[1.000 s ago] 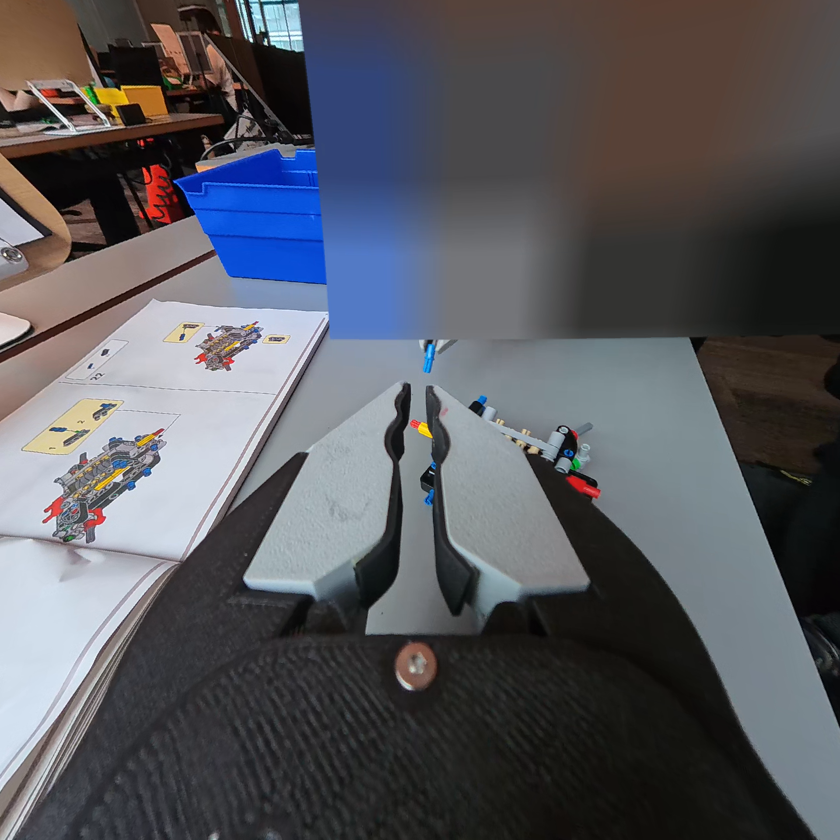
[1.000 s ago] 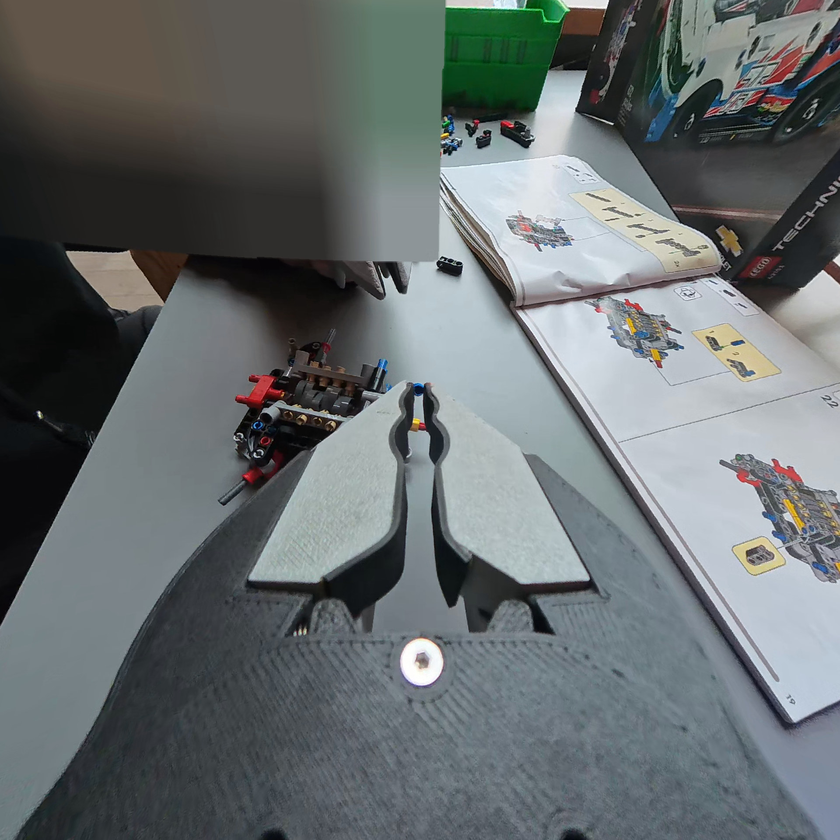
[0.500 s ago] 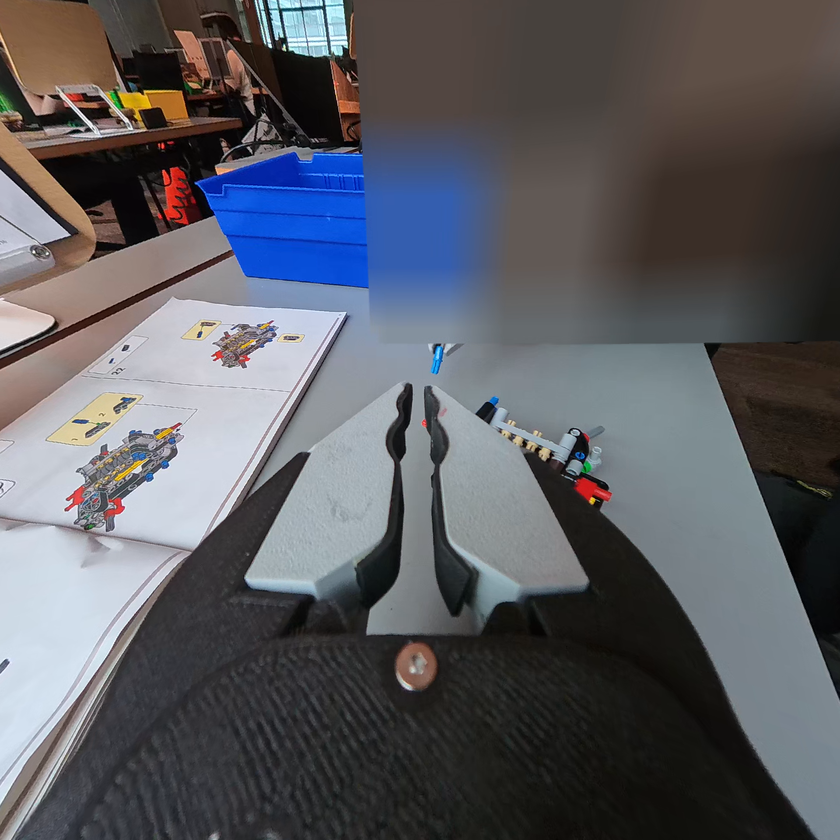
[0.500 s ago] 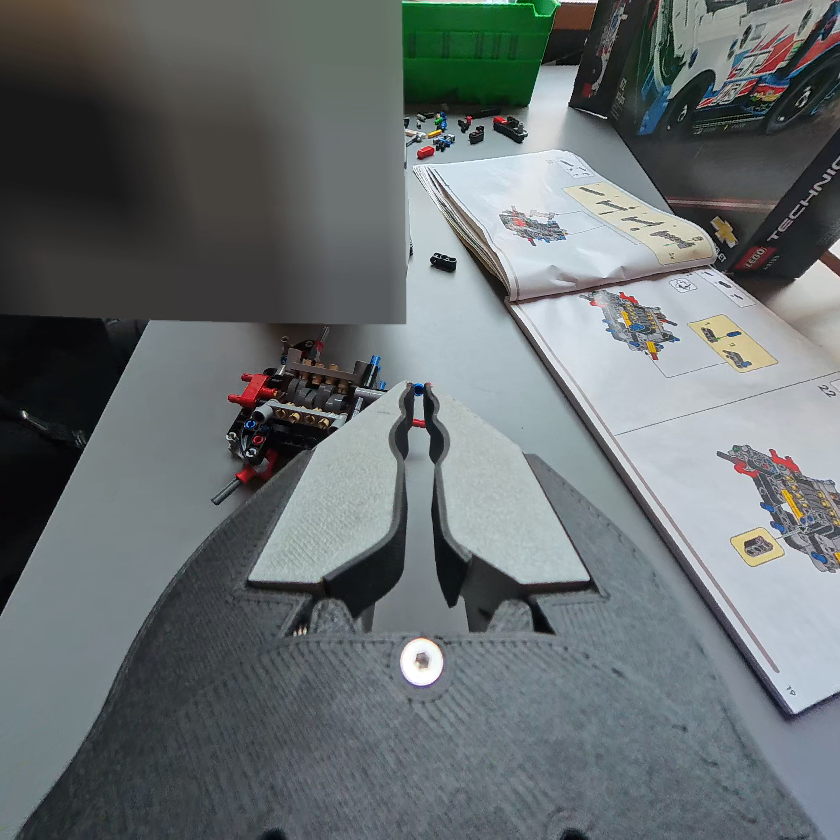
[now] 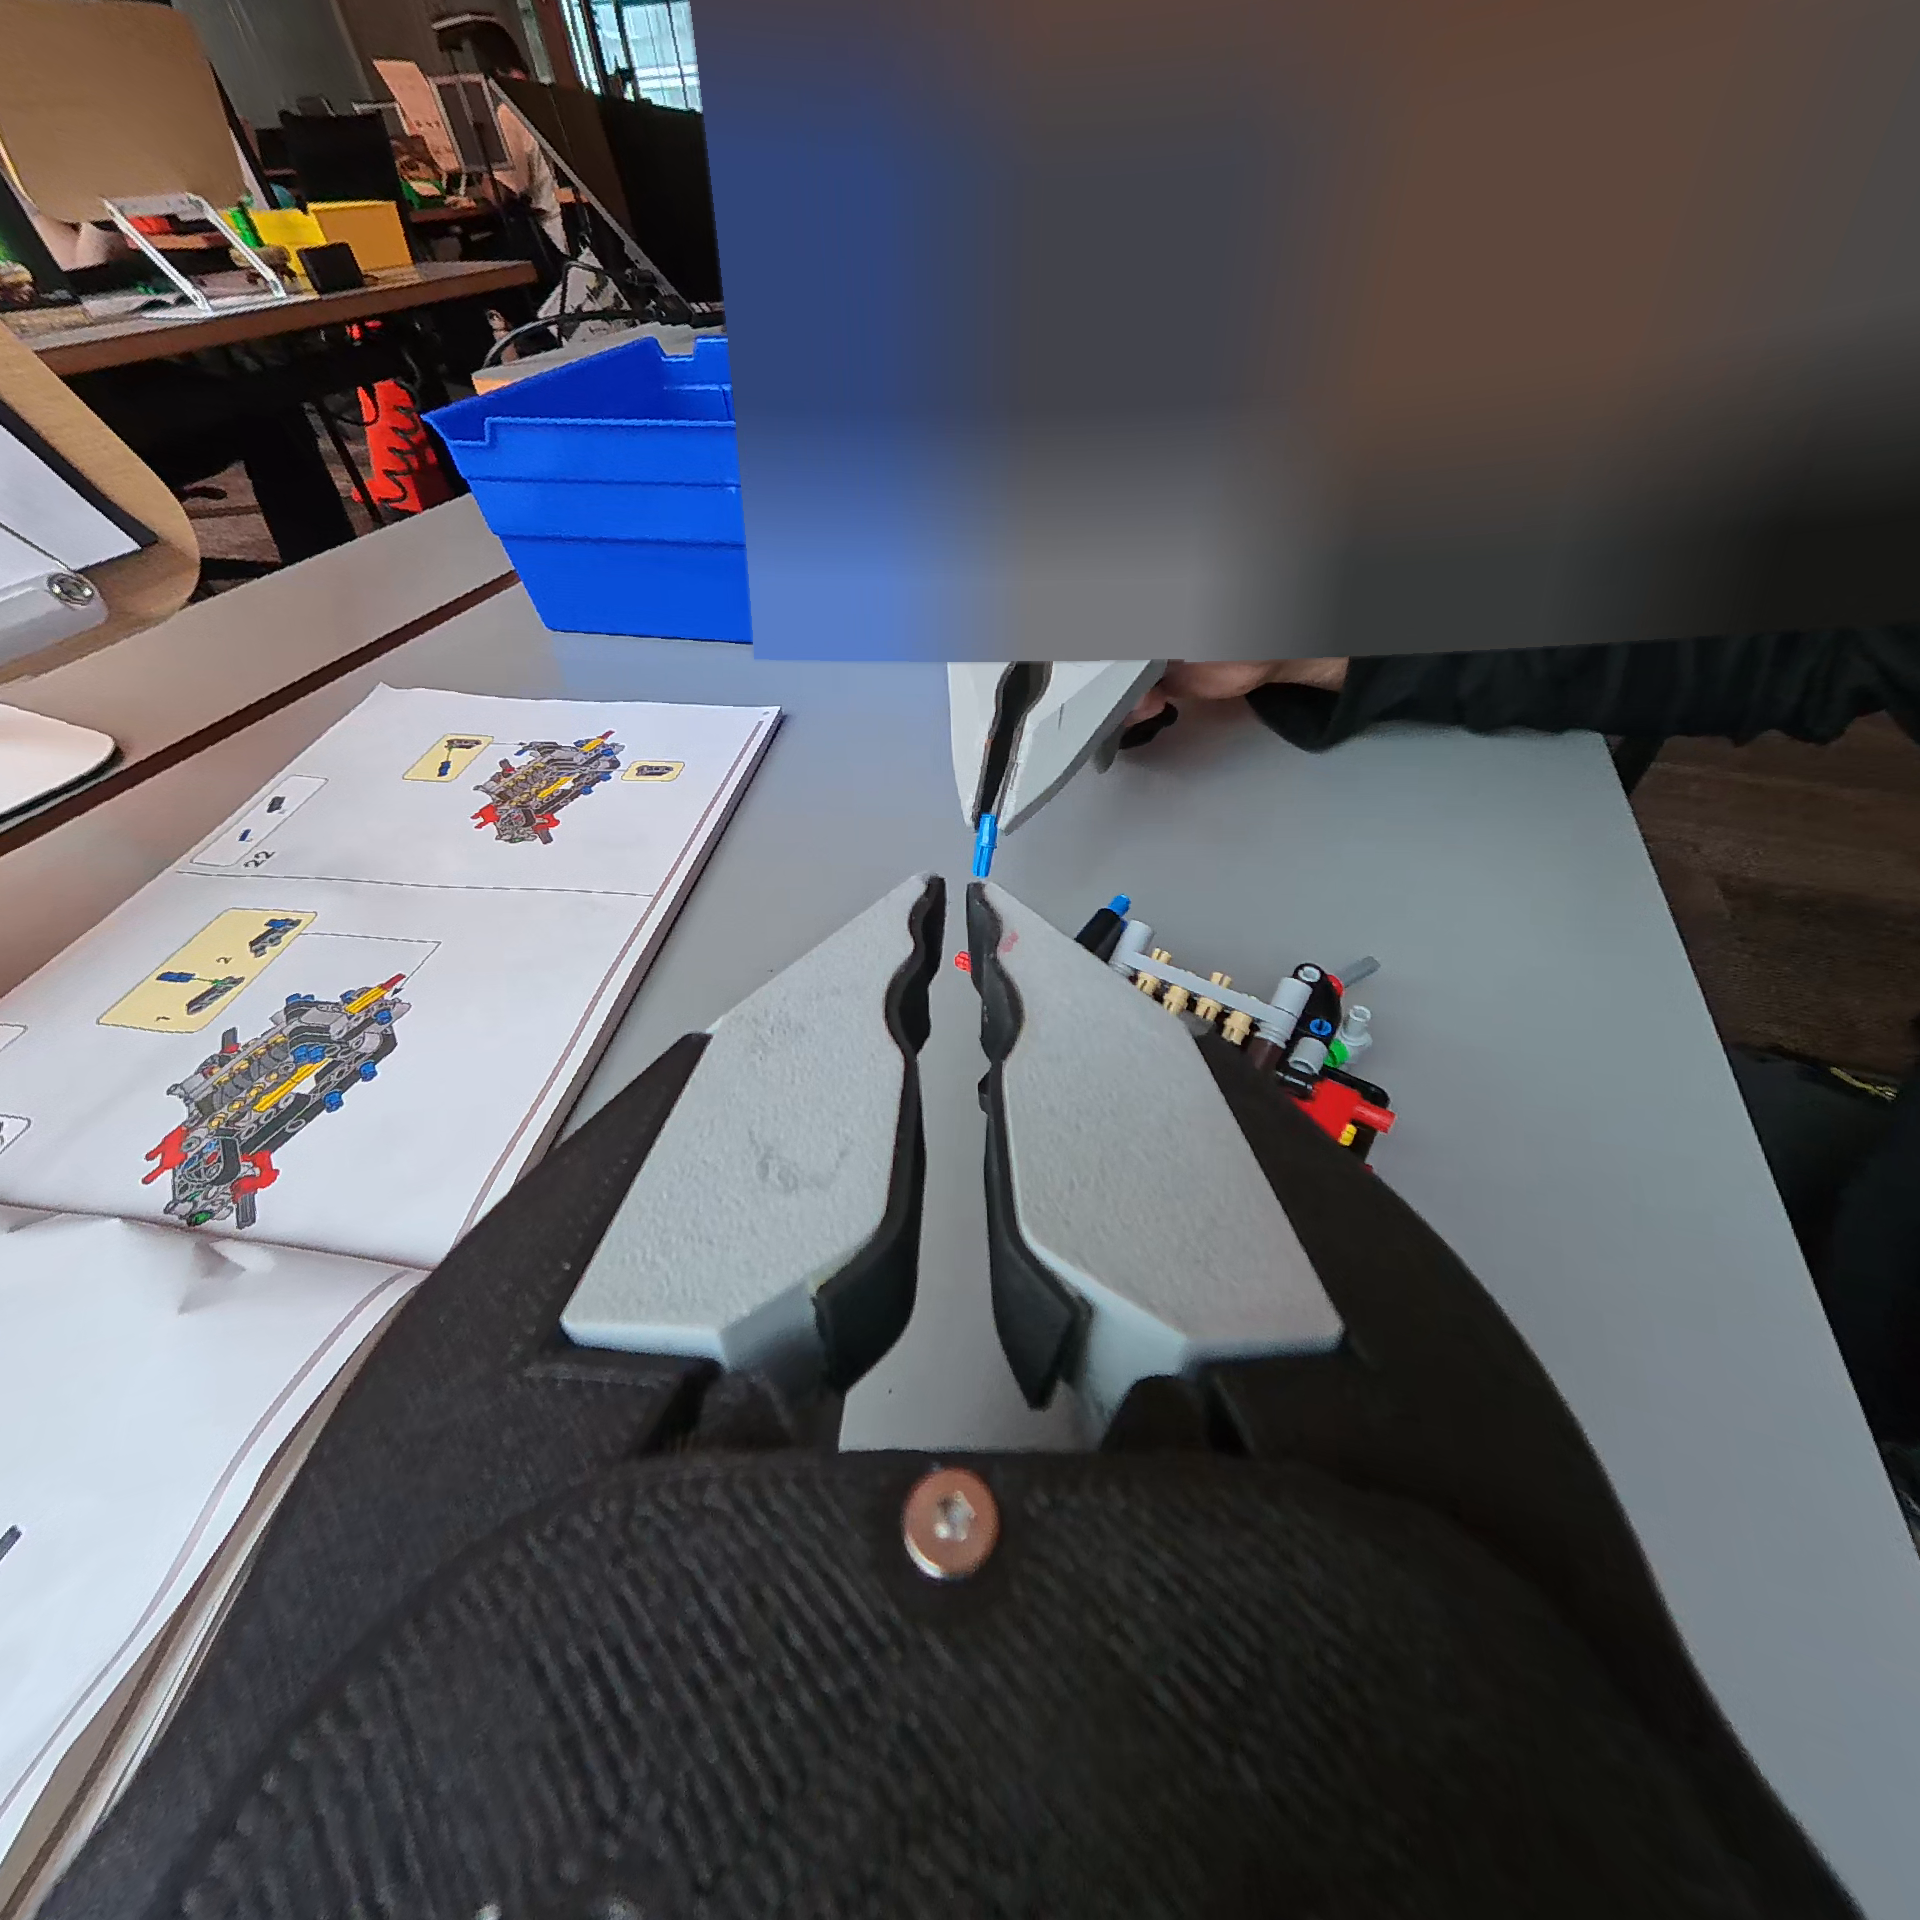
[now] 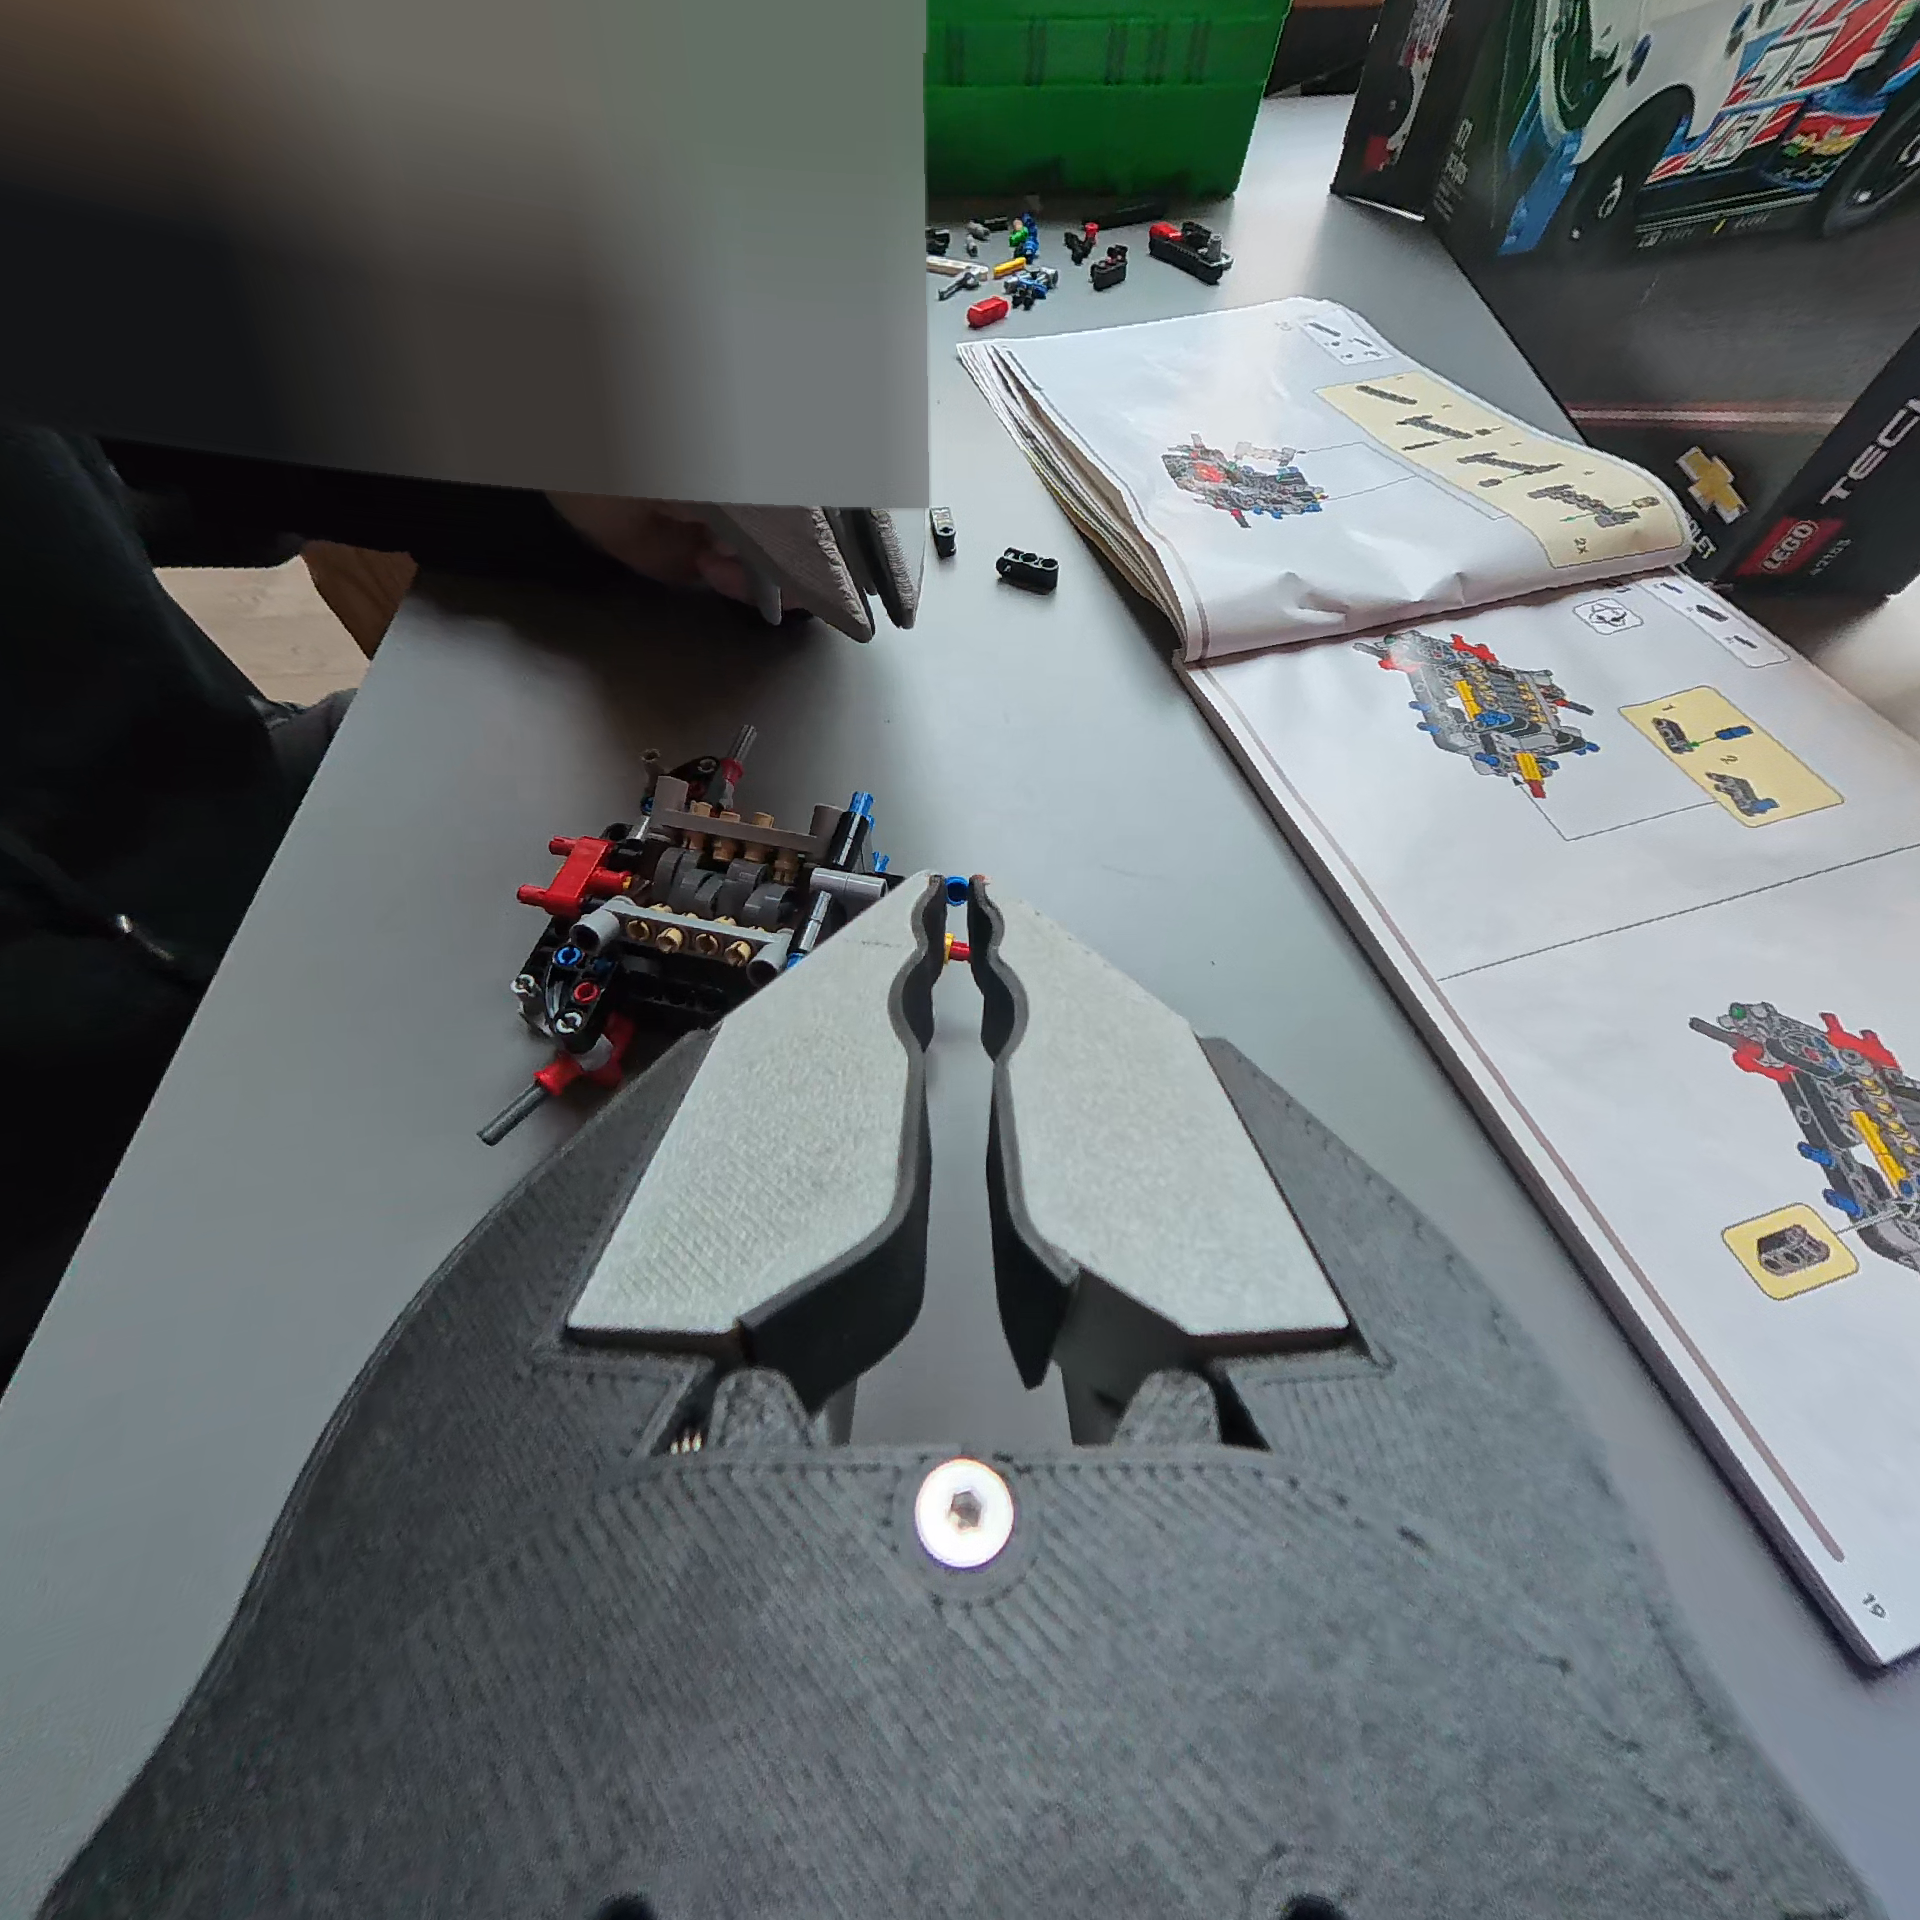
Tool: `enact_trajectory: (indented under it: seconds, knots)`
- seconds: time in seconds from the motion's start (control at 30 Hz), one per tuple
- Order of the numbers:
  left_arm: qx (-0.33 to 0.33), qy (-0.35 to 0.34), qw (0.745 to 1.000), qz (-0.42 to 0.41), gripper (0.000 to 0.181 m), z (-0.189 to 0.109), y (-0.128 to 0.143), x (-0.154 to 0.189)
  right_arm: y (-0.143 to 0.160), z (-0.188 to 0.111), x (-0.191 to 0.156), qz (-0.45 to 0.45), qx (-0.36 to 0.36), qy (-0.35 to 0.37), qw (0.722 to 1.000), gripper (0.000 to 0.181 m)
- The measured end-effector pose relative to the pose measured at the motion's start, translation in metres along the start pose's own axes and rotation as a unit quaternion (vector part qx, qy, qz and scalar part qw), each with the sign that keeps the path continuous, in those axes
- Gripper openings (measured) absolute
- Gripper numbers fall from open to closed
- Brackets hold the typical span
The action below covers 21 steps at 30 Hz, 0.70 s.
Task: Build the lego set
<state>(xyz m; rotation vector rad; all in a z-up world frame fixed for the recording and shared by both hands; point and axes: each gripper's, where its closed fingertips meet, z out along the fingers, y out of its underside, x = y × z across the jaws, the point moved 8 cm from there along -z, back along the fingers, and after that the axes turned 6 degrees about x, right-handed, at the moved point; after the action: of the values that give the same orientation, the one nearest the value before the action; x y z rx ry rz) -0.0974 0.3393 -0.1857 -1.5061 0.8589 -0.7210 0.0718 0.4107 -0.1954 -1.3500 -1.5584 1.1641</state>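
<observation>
Since 1 s ago both views have backed off w/ the right gripper (image 6: 957, 883) pinching the blue pin (image 6: 956, 886) above the part-built lego engine (image 6: 694, 914), left gripper (image 5: 956, 885) nearly pressed together & apparently empty; best approach, imo: line pin w/ hole, brace model w/ left, push straight.

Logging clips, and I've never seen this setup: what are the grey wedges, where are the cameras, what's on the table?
There is no robot: a person holds a two-finger gripper in each hand, and a camera on each looks along its jaws. One picture comes from the left gripper, its jaws shut on nothing. The other comes from the right gripper, which pinches a small blue pin. On the grey table lie a half-built model, an open instruction booklet, loose pieces and the set's box.
</observation>
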Motion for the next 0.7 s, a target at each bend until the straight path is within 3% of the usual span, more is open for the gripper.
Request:
enact_trajectory:
  seconds: [0.7]
  knots:
    - [0.000, -0.007, 1.000, 0.006, 0.000, -0.0008, 0.0001, -0.0010, 0.0041, -0.0030, 0.0064, 0.006, -0.004, 0.012, 1.000, 0.000]
